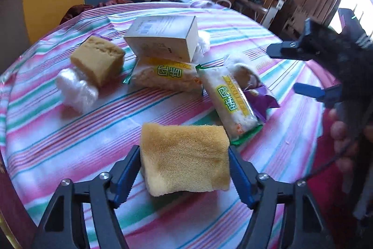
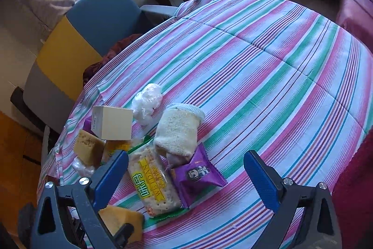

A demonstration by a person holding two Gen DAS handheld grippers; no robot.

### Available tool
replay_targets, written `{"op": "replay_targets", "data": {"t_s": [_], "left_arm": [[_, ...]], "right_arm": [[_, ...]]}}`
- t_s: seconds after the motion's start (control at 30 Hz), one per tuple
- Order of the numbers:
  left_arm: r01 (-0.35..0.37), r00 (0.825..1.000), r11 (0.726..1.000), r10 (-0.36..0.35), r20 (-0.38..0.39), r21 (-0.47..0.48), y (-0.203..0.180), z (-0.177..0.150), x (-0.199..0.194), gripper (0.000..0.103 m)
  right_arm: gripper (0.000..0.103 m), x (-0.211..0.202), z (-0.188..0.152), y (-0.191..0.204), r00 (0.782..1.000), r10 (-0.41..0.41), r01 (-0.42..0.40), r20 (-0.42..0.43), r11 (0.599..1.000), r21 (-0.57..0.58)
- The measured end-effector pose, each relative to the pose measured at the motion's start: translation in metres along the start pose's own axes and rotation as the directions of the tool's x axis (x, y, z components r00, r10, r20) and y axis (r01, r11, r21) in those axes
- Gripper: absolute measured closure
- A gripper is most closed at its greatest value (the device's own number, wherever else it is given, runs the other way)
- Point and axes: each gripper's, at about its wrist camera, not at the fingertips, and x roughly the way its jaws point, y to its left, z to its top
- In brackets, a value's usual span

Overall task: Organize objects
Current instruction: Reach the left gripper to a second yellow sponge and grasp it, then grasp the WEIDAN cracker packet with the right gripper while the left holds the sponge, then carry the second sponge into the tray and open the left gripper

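Observation:
A yellow sponge (image 1: 184,158) lies on the striped tablecloth (image 1: 70,139) between the fingers of my left gripper (image 1: 184,161), whose blue pads (image 1: 129,169) touch both of its sides. In the right wrist view the same sponge (image 2: 116,218) shows at the bottom left. My right gripper (image 2: 186,154) hangs open above a purple snack packet (image 2: 198,175) and a cream knitted sock (image 2: 177,130), holding nothing. It is also seen at the right edge as the right gripper (image 1: 285,69). Two cracker packets (image 1: 165,76) (image 1: 233,104) lie beyond the sponge.
A white carton (image 1: 163,39), a second yellow block (image 1: 98,60) and crumpled clear plastic (image 1: 77,88) sit at the back left. A blue chair (image 2: 105,15) stands behind the table. The right half of the striped cloth (image 2: 268,74) carries nothing. A hand (image 1: 340,132) holds the right gripper.

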Motion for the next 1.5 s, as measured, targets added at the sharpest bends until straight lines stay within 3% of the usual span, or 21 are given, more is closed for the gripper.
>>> {"op": "replay_targets", "data": {"t_s": [0.17, 0.3, 0.47, 0.67, 1.0, 1.23, 1.3, 1.5], "left_arm": [[0.0, 0.999, 0.999, 0.002, 0.037, -0.046, 0.02, -0.024, -0.028, 0.032], [-0.011, 0.999, 0.998, 0.014, 0.051, -0.066, 0.03, -0.04, -0.045, 0.032], [-0.002, 0.996, 0.997, 0.008, 0.084, -0.072, 0.034, -0.053, -0.065, 0.032], [0.024, 0.993, 0.995, -0.012, 0.12, -0.098, 0.039, -0.06, -0.081, 0.032], [0.051, 0.987, 0.994, -0.035, 0.158, -0.098, 0.039, -0.07, -0.099, 0.032], [0.056, 0.984, 0.993, -0.039, 0.173, -0.099, 0.037, -0.075, -0.109, 0.032], [0.048, 0.983, 0.994, -0.03, 0.183, -0.096, 0.037, -0.078, -0.115, 0.032], [0.028, 0.977, 0.987, 0.006, 0.215, -0.155, 0.053, -0.086, -0.136, 0.032]], "right_arm": [[0.004, 0.001, 0.002, -0.005, 1.0, -0.022, 0.022, 0.0, 1.0, 0.01], [0.017, 0.0, 0.0, 0.006, 1.0, -0.008, 0.008, 0.002, 0.999, -0.038], [0.029, 0.003, -0.015, 0.047, 0.999, 0.025, -0.031, -0.025, 0.97, -0.242], [0.031, 0.022, -0.036, 0.074, 0.995, -0.004, -0.038, -0.102, 0.913, -0.405], [0.032, 0.045, -0.042, 0.076, 0.986, -0.099, 0.021, -0.136, 0.873, -0.487], [0.055, 0.059, -0.044, 0.07, 0.971, -0.159, 0.047, -0.178, 0.859, -0.511], [0.055, 0.055, -0.048, 0.071, 0.97, -0.135, 0.012, -0.202, 0.858, -0.513], [0.055, 0.051, -0.068, 0.086, 0.957, -0.087, -0.096, -0.277, 0.805, -0.586]]}}
